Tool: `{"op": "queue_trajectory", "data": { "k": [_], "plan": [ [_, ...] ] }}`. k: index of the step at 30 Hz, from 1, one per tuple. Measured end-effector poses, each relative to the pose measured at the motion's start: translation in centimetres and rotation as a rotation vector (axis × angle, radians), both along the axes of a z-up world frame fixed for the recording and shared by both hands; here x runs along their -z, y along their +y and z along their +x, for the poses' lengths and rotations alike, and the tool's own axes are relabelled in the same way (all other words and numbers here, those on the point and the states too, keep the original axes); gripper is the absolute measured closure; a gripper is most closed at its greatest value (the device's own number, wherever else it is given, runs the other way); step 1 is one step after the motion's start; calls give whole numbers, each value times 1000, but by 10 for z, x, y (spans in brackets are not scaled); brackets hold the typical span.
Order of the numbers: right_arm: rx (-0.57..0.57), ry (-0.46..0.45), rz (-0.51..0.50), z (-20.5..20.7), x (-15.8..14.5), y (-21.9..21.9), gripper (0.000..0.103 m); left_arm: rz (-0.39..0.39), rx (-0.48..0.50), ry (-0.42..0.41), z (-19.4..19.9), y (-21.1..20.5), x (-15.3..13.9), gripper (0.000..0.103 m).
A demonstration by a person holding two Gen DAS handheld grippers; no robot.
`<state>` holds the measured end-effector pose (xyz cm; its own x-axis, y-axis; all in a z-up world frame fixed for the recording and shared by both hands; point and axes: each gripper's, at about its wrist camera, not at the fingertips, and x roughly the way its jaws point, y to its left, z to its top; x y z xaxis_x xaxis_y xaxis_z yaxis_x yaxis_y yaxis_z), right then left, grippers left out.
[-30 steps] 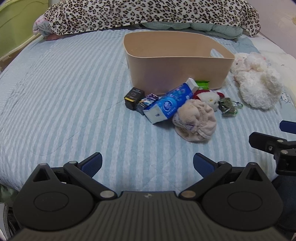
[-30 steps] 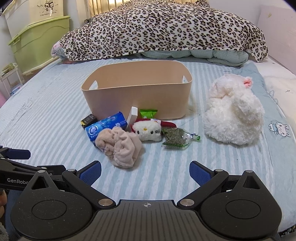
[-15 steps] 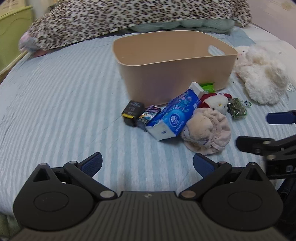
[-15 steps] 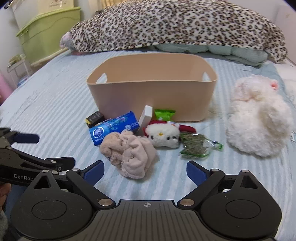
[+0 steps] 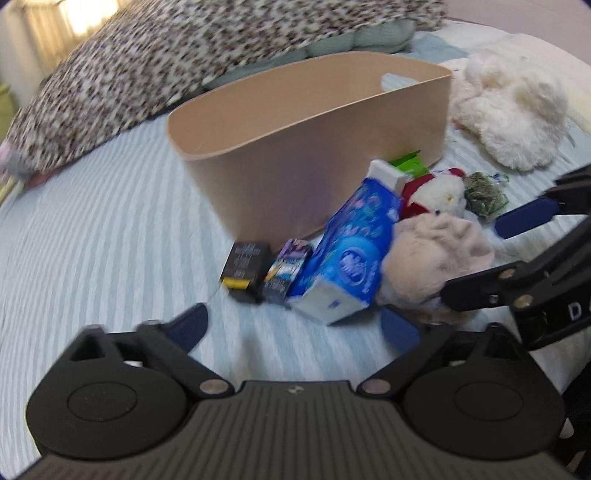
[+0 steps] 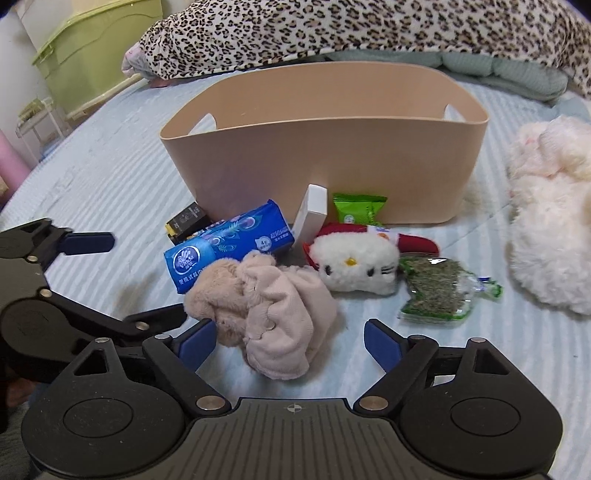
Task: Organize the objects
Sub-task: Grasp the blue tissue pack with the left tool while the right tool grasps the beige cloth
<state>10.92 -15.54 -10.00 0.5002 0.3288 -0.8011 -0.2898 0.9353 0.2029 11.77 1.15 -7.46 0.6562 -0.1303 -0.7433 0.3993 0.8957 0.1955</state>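
Observation:
A beige bin (image 6: 325, 147) (image 5: 314, 147) stands empty on the striped bed. In front of it lie a blue tissue pack (image 6: 229, 243) (image 5: 351, 254), a black box (image 5: 245, 264), a small purple box (image 5: 286, 267), a white box (image 6: 312, 212), a green packet (image 6: 358, 208), a Hello Kitty plush (image 6: 354, 262), a bag of green herbs (image 6: 436, 291) and a crumpled pink cloth (image 6: 273, 306) (image 5: 436, 254). My left gripper (image 5: 295, 328) is open, just short of the tissue pack. My right gripper (image 6: 288, 339) is open around the cloth's near edge.
A fluffy white plush (image 6: 550, 206) lies right of the bin. A leopard-print blanket (image 6: 369, 26) is heaped behind it. Green storage boxes (image 6: 92, 48) stand off the bed at far left. The left gripper's fingers (image 6: 88, 242) show at the right view's left edge.
Both grippers have moved forward toward the pile. The left one has swung right toward the tissue pack; the right one has closed in on the pink cloth. Both stay open.

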Motion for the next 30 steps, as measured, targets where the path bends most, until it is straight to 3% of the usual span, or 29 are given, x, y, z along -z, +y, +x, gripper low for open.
{"op": "queue_trajectory", "data": {
  "k": [5,10,11,14,20,30],
  "plan": [
    [-12,15,34,11,6,1,25,10,74,10,12,-8,8,32],
    [-16,57,87,17,10,0,60,-34,107,29,19,-8,9,64],
    [-30,64,100,17,9,0,73,-45,101,40,20,-8,9,65],
    [-41,51,82,13,6,4,84,-66,93,36,19,-6,8,68],
    [0,-12,77,1,-8,-2,91,-79,42,41,11,1,2,71],
    [53,-103,83,-19,-49,-28,91,-143,9,-4,-10,22,-28,75]
  ]
}}
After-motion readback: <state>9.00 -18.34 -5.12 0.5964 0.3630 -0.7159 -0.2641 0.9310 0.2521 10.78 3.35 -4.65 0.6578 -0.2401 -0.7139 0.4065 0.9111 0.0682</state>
